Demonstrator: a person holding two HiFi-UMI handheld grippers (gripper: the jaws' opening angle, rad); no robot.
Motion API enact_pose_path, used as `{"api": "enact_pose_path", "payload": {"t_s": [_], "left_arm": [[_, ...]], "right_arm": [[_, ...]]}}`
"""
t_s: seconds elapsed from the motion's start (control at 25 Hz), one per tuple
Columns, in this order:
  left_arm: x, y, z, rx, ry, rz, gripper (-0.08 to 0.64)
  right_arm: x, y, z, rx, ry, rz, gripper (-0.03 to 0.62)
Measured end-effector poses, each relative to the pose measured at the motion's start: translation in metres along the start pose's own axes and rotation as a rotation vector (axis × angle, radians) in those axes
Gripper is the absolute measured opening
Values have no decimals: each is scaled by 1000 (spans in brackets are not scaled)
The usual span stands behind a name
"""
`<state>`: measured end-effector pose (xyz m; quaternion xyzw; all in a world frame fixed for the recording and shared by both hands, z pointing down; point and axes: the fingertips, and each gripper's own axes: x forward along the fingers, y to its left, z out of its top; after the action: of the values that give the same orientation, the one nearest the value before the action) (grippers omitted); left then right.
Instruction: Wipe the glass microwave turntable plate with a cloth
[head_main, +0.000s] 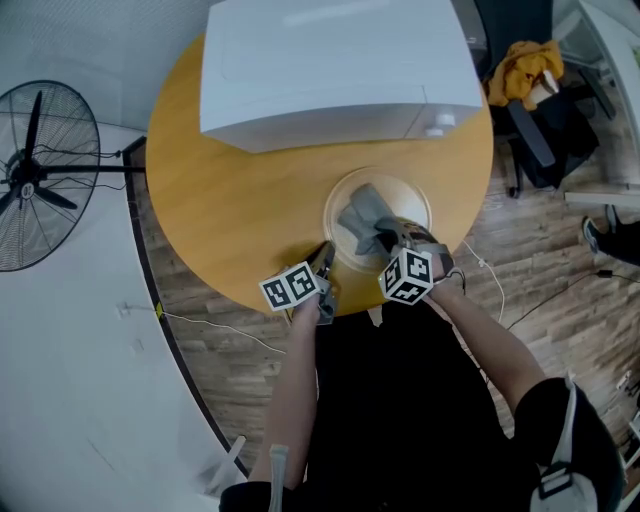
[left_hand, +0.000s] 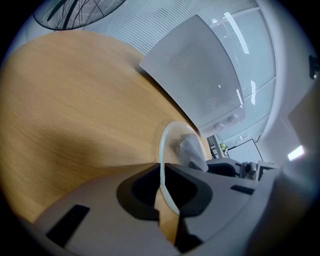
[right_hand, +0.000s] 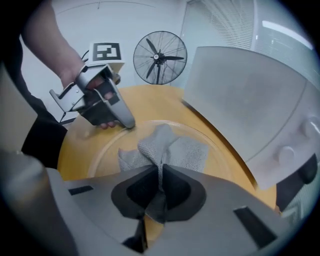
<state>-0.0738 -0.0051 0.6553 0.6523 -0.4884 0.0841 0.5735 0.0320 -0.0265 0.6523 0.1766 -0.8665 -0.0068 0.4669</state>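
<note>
Head view: cloth (head_main: 365, 222) on glass plate (head_main: 411, 194)

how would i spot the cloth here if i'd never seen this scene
Find the round wooden table with the white microwave at its far side. In front of it lies a clear glass plate, and on it sits the cloth, pinched by the right gripper. It is the only soft, crumpled grey thing there.
</note>
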Motion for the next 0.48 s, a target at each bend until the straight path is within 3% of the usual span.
{"api": "enact_pose_path", "payload": {"t_s": [0.32, 0.48], "left_arm": [[0, 0, -1, 2, -1, 2, 25], [1, 0, 0, 1, -4, 2, 26]], "right_arm": [[-22, -85, -53, 81, 70, -159, 28], [-31, -82, -64, 101, 76, -161, 23]]}}
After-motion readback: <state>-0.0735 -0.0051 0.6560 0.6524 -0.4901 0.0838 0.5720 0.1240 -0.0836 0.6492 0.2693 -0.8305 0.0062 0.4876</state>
